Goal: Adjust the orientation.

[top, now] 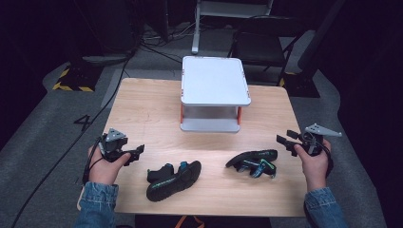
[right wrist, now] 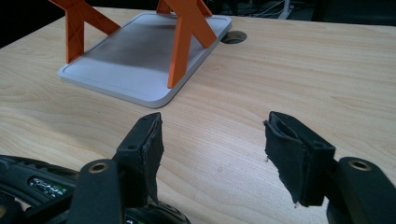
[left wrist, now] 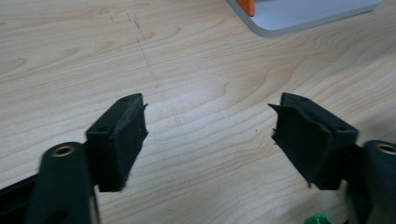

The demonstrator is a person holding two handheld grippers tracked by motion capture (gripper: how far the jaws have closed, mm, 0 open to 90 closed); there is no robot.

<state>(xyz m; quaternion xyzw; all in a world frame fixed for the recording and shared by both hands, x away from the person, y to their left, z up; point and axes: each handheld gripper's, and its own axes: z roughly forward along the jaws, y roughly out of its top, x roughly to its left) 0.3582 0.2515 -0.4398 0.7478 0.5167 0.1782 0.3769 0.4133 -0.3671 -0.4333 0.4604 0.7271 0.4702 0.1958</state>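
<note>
High view: one wooden desk [top: 142, 109] with a white two-level rack [top: 215, 80] at its far middle, on orange posts. Two dark sandals near the front edge: left sandal [top: 173, 180], sole tilted up, black straps; right sandal [top: 252, 162], with blue-green straps. Well apart from each other, neither held. Two hands, denim cuffs, coming in from the bottom corners. Left hand [top: 107, 166] at the desk's left edge, wrapped round the left gripper [top: 138, 150], jaws pointing right toward the left sandal, near it but not touching. Right hand [top: 313, 159] at the right edge, holding the right gripper [top: 283, 139], jaws pointing left, just beside the right sandal's toe end, apart from it. Grey three-cornered plate on top of each. Beyond the desk, grey floor, cables, a folding chair [top: 261, 45].

Left gripper view: left gripper [left wrist: 208, 121] with two black jaws standing wide apart, bare wood grain between them, nothing clamped. Corner of the rack's bottom shelf and one orange post [left wrist: 246, 5] at the top. A scrap of green at the bottom right edge, too little to identify.

Right gripper view: right gripper [right wrist: 214, 128] likewise spread, jaws apart over bare desk, nothing between. Right sandal [right wrist: 42, 184] lying at the bottom left, under and beside the left jaw. Rack's bottom shelf [right wrist: 140, 51] seen low, with crossed orange braces, detail hidden from above. A round cable hole [right wrist: 233, 36] in the desk behind it.
</note>
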